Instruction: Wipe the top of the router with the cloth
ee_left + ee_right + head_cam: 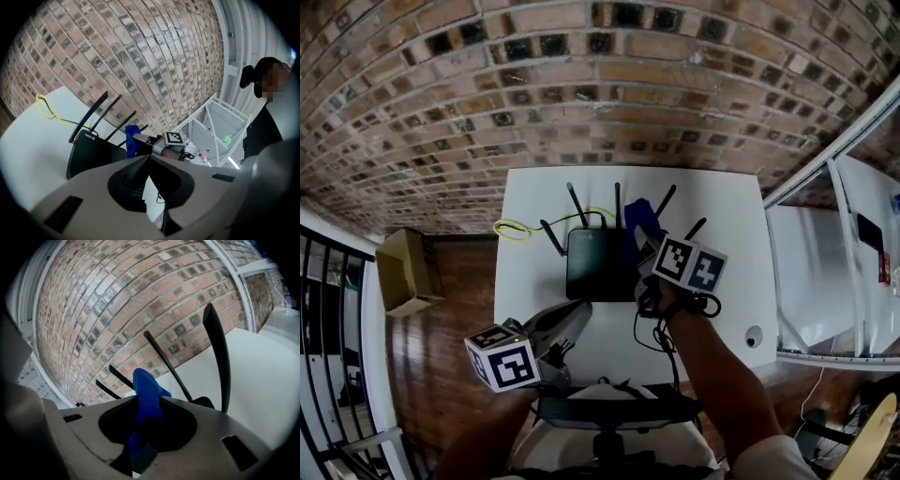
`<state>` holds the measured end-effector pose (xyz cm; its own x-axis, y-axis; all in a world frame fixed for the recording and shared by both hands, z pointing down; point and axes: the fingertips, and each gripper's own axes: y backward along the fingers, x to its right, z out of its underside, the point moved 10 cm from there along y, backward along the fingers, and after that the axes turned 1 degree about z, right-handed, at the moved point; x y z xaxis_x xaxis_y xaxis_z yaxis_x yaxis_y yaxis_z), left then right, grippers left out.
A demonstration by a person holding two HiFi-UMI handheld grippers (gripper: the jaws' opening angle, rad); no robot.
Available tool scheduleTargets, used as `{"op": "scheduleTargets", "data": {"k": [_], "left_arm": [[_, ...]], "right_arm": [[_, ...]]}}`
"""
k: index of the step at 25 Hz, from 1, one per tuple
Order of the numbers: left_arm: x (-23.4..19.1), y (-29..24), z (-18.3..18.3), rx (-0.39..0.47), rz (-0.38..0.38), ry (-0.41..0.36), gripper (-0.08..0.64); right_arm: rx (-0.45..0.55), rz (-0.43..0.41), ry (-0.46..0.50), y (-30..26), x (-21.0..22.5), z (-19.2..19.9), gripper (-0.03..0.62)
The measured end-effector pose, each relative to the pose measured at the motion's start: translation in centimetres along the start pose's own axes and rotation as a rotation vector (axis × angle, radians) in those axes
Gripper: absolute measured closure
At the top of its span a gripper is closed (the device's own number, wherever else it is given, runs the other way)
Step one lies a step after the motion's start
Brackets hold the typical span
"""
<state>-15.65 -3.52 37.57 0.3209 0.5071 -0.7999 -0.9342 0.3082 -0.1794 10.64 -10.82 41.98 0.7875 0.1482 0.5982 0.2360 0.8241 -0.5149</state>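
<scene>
Because the cloth (148, 390) is soft and limp, it is pinched, bunched, in the closed fingers (197, 427) of the right gripper (149, 401) above the router (600, 264) near the worktop's (722, 216) far edge, while the left gripper (149, 158) is closed, empty.

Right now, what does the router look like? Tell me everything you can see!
The router is a flat black box, matte like plastic, with white WiFi 6 lettering on top. Thin black antennas rise from its back and sides. It lies flat on the white table near the brick wall, a yellow cable looping behind it. The blue cloth, pinched in the right gripper, is at its right rear corner.
</scene>
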Motion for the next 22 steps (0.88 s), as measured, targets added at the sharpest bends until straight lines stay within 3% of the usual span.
{"op": "scheduleTargets", "data": {"k": [14, 22], "left_arm": [[0.8, -0.6, 0.2, -0.010, -0.006, -0.008, 0.557], [0.4, -0.4, 0.5, -0.046, -0.021, 0.008, 0.557]], "right_arm": [[0.216, -0.052, -0.039, 1.7, -2.8, -6.6, 0.482], [0.246, -0.004, -0.155, 0.5, -1.0, -5.6, 0.482]]}}
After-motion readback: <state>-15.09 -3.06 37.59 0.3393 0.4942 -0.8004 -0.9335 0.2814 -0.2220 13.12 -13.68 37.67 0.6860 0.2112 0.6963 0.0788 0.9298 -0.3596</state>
